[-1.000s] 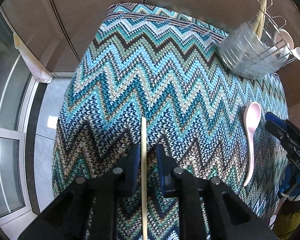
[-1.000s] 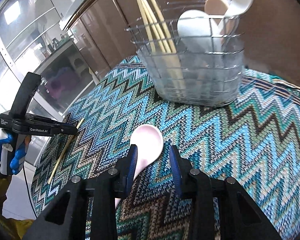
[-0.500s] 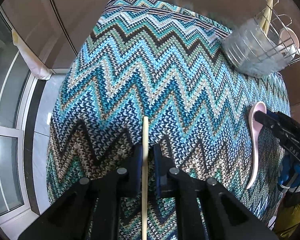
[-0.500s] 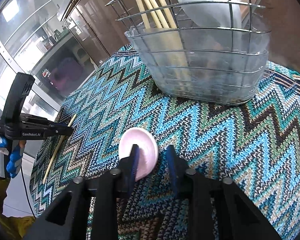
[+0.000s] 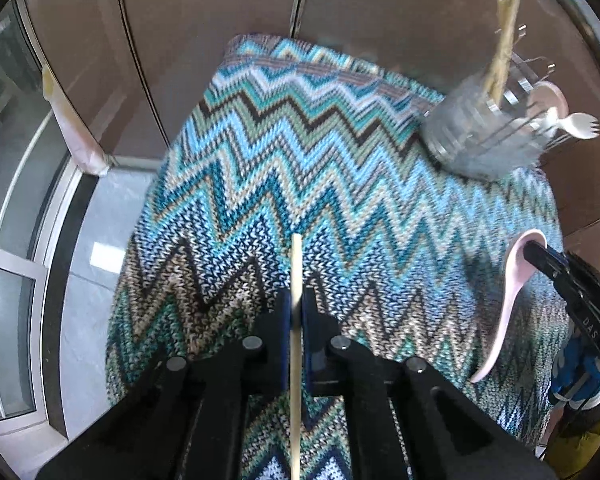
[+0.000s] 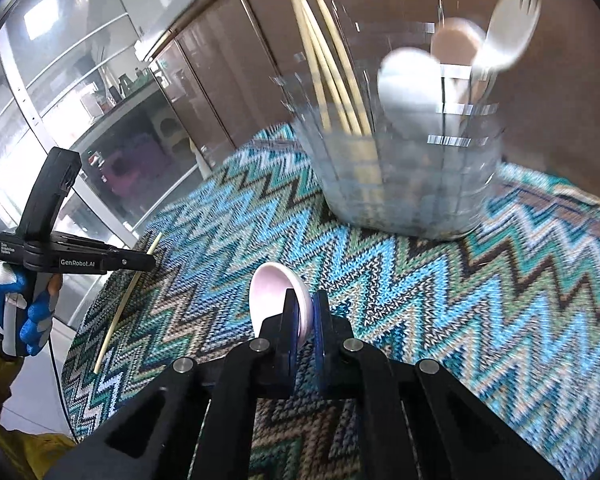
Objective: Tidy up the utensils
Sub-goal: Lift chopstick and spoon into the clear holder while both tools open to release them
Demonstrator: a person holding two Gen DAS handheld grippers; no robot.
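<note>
Left gripper [image 5: 296,310] clamped on chopstick [image 5: 296,264], frame centre; right gripper [image 6: 305,312] clamped on pink spoon [image 6: 274,294]; basket [image 6: 400,184] upper right.

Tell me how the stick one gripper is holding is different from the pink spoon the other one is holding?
The chopstick is thin, straight and pale tan; the pink spoon is wide, curved, with a round bowl. The left gripper pinches the chopstick along its shaft; the right gripper pinches the spoon at its bowl edge. Both are clamped between closed fingers above the zigzag cloth, away from the wire basket.
</note>
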